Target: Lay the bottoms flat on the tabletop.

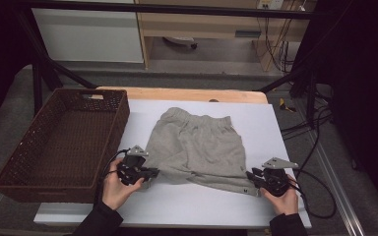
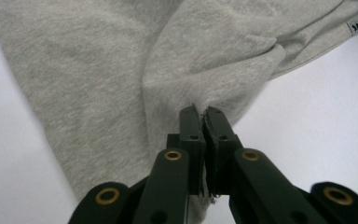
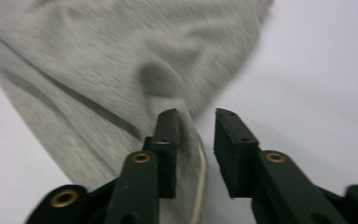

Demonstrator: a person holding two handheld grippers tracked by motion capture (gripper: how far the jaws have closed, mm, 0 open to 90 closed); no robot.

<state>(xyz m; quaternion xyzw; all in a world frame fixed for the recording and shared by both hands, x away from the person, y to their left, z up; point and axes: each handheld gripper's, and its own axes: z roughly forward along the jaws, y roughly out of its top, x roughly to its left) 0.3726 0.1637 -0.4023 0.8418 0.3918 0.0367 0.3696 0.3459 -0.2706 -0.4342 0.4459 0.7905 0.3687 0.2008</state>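
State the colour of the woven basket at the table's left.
The woven rectangular basket is dark brown, clearest in the high view.

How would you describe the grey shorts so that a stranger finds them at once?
On the white table sheet, right of the brown wicker basket, lie the grey shorts. They are the one soft cloth item there, with an elastic waistband at the far edge.
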